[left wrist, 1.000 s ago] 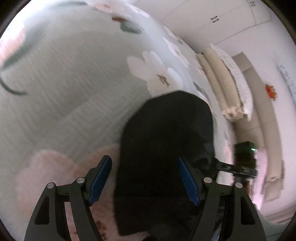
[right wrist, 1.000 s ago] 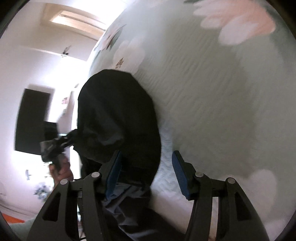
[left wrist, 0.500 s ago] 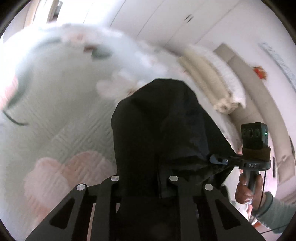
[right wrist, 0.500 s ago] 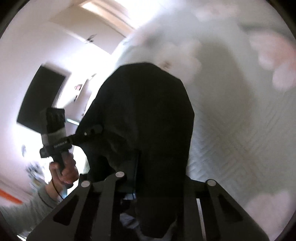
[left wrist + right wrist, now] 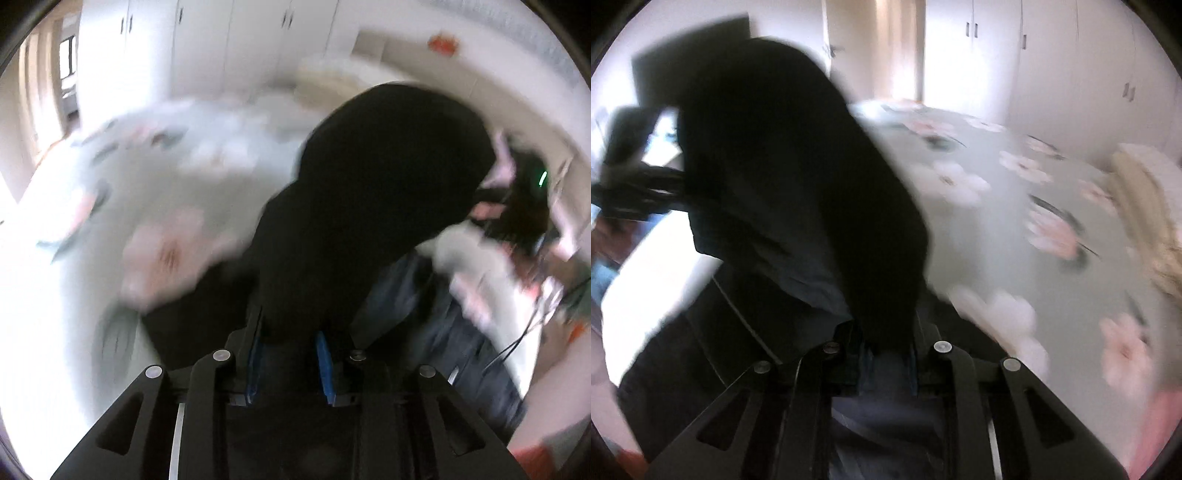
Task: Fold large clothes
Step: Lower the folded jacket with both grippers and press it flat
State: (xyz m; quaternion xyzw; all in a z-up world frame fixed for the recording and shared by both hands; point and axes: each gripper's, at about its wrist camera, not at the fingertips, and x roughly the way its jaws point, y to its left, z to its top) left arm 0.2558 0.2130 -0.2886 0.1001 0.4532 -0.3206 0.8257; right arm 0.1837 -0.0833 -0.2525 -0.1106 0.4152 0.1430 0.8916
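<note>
On my left wrist view, the left gripper [image 5: 290, 345] has its jaws drawn close together and clamped on a fold of the black garment [image 5: 369, 192]. The blue pads [image 5: 324, 363] show on either side of the cloth, with the fabric filling the narrow gap between them. From that pinch the garment rises away from me and spreads wide, covering the middle of the view and reaching toward the far right. It hangs above the floral bedspread [image 5: 155, 206], which lies to the left and far of the jaws; a darker part of the cloth sits low at the near left, just beside the gripper body, though the blur keeps me from telling whether it touches the bed.

On my right wrist view, the right gripper [image 5: 886, 363] is likewise closed tight on the black garment [image 5: 798, 177], the jaws nearly meeting with cloth squeezed between them. The fabric climbs from the jaws toward the far left and drapes down the near left side. The bedspread [image 5: 1015, 206] stretches to the right, apart from the held cloth. At the far left edge the other gripper [image 5: 631, 184] shows as a dark blurred shape against the garment's edge. White wardrobe doors [image 5: 1052, 62] stand at the far side of the room.
</note>
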